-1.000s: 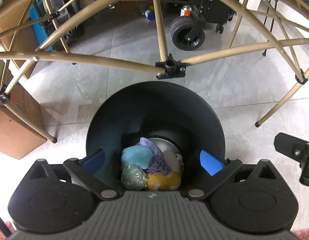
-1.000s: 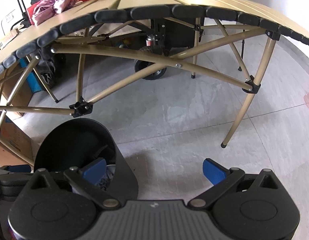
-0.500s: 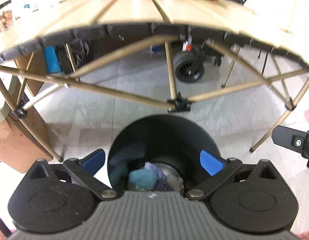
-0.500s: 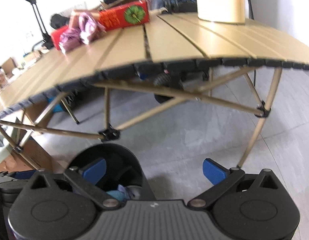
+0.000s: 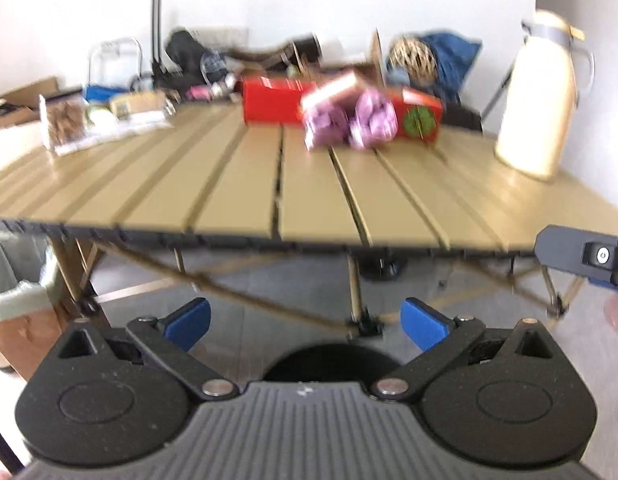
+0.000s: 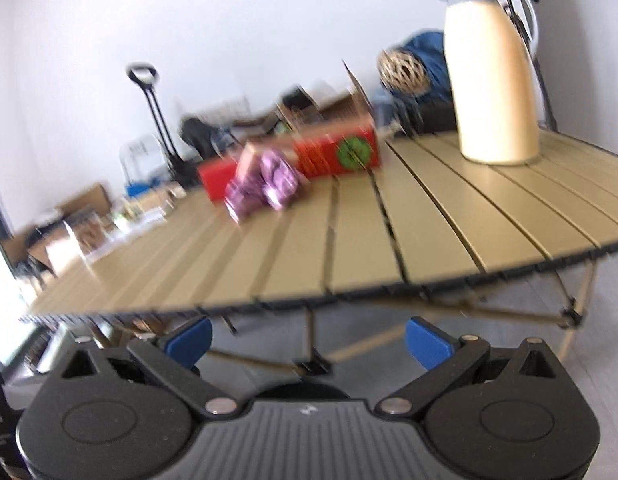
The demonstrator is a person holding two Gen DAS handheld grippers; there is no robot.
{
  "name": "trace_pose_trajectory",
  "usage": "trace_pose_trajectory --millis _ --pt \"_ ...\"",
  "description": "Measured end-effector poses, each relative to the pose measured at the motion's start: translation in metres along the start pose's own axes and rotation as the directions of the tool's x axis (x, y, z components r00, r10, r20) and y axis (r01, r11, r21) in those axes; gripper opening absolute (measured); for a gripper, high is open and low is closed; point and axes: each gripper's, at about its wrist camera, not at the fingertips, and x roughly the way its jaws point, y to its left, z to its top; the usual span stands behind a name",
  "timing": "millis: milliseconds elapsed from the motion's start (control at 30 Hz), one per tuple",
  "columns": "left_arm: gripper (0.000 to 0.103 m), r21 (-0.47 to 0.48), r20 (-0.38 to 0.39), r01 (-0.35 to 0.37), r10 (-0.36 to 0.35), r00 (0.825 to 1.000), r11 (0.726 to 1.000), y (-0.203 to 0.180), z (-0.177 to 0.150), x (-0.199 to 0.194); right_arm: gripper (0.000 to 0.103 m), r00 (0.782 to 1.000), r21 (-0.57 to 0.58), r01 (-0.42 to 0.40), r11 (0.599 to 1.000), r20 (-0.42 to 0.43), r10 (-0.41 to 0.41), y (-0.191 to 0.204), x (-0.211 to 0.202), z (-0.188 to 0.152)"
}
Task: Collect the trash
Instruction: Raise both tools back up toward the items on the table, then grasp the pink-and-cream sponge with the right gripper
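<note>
both grippers, left [image 5: 305,318] and right [image 6: 307,338], gape empty below the table [image 5: 309,196] edge. the pink wrappers [image 5: 351,122] lie far; a blurred reach could knock the jug [image 6: 495,76].

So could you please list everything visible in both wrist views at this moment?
Folding table: one, tan slats, fills the middle.
Red boxes: two, red, far side of the table.
Purple wrapped packs: two or so, purple and blurred, in front of the red boxes.
Thermos jug: one, cream, far right of the table.
Clear jar: one, brown contents, left side of the table.
Black bin: one, only its rim shows, on the floor below the left gripper.
Clutter behind the table: boxes, bags and a trolley handle, too blurred to count.
Left gripper: black with blue pads, open, empty.
Right gripper: black with blue pads, open, empty.
</note>
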Motion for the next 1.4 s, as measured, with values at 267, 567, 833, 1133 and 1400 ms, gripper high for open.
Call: trace_pose_trajectory --millis 267,567,833,1133,1400 --pt "0.103 -0.019 0.093 -0.061 0.063 0.994 0.998 0.02 0.042 -0.013 0.103 0.997 -0.041 0.032 0.999 0.078 -0.029 0.039 0.01 0.022" --pt "0.103 -0.088 0.162 -0.09 0.104 0.981 0.992 0.041 0.084 -0.001 0.103 0.982 0.029 -0.032 0.999 0.189 0.026 0.047 0.034 0.055" --pt "0.103 -0.1 0.191 -0.094 0.111 0.975 0.991 0.048 0.116 0.03 0.103 0.978 0.009 -0.028 1.0 0.209 0.025 0.046 0.064 0.073" --pt "0.103 -0.063 0.167 -0.074 0.084 0.982 0.995 0.067 0.154 0.07 0.103 0.984 -0.09 0.064 0.994 0.172 -0.048 0.053 0.108 0.098" --pt "0.103 0.004 0.158 -0.068 0.066 0.985 0.998 0.081 0.185 0.103 0.103 0.989 -0.112 0.078 0.991 0.13 -0.063 0.067 0.169 0.148"
